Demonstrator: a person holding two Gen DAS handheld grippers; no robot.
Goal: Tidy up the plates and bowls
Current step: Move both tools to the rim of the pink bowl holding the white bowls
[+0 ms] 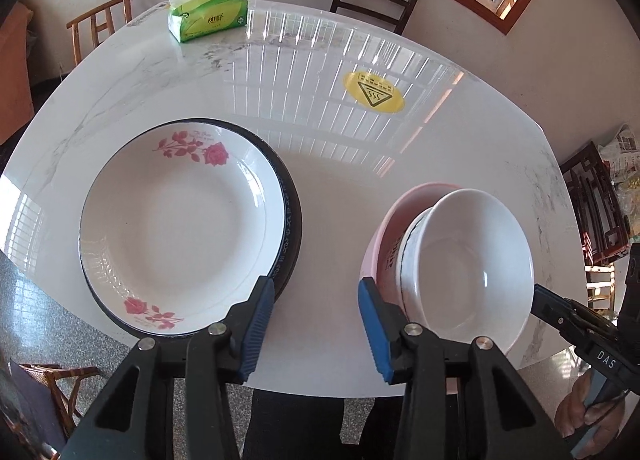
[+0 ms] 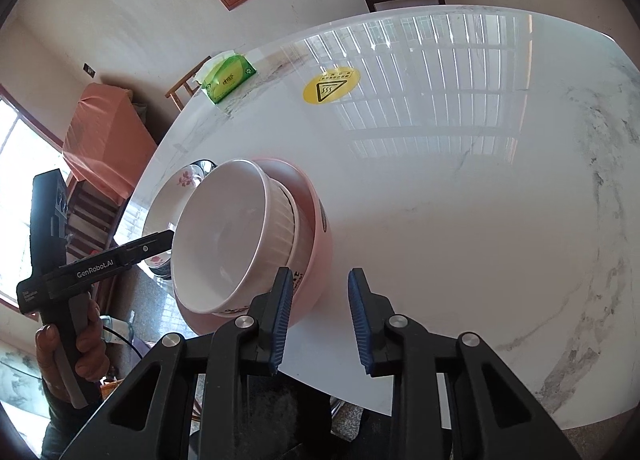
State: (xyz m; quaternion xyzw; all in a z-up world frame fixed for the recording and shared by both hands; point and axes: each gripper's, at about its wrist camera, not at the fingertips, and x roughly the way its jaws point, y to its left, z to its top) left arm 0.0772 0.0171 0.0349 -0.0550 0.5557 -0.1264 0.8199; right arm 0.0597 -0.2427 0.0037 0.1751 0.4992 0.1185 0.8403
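Both grippers, left gripper (image 1: 316, 324) and right gripper (image 2: 320, 320), stand open, holding nothing. Only the left wrist view shows the rose plate (image 1: 180, 220) fully; the right view shows the white bowl's (image 2: 224, 236) ribbed wall.

"GenRobot.AI" on left gripper (image 2: 160, 240), "DAS" on right gripper (image 1: 538, 294), possibly a heat-warning sign on yellow sticker (image 1: 374, 92)

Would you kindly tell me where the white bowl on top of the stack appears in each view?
Left wrist: white bowl at lower right, nested in the pink bowl.
Right wrist: white bowl left of centre.
Shared landmark: yellow sticker on the table.
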